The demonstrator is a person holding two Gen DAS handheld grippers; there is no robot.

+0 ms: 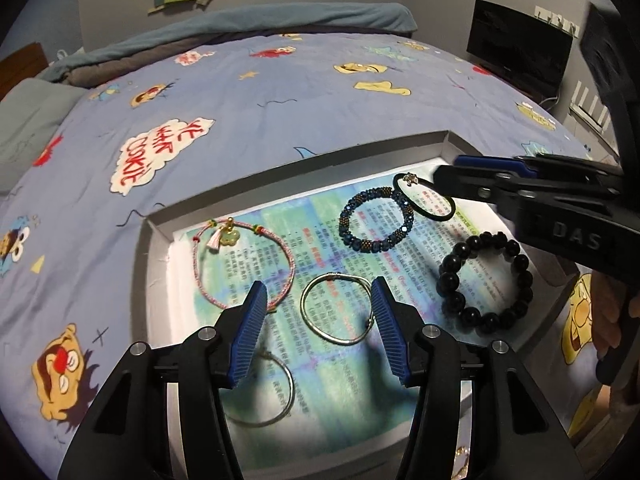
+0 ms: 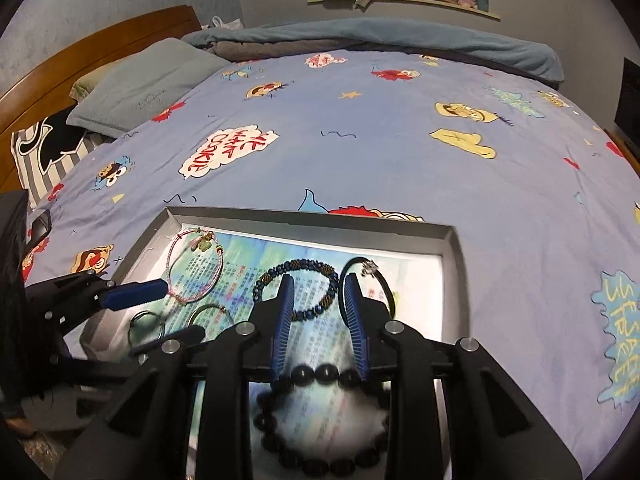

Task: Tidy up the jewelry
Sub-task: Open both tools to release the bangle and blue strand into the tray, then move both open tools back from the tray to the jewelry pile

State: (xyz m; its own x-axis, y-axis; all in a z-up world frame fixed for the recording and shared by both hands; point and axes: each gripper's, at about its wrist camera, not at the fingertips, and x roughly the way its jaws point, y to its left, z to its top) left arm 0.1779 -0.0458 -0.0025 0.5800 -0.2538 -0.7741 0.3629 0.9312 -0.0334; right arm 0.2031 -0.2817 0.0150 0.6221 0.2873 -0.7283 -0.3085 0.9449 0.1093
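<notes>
A shallow grey tray [image 1: 158, 240] lined with printed paper lies on the bed. In it are a pink cord bracelet [image 1: 244, 262], a silver bangle [image 1: 337, 307], a second thin silver ring [image 1: 276, 392], a blue beaded bracelet [image 1: 376, 220], a thin black band with a charm [image 1: 424, 196] and a black bead bracelet [image 1: 486, 282]. My left gripper [image 1: 318, 292] is open, its jaws either side of the silver bangle. My right gripper [image 2: 316, 284] is open over the blue beaded bracelet [image 2: 296, 290], with the black band [image 2: 370, 276] by its right finger.
The tray [image 2: 454, 264] sits on a blue cartoon-print bedspread [image 2: 380, 152]. Pillows [image 2: 148, 84] and a wooden headboard [image 2: 92, 44] are at the far left. A dark screen [image 1: 520, 48] stands beyond the bed on the right.
</notes>
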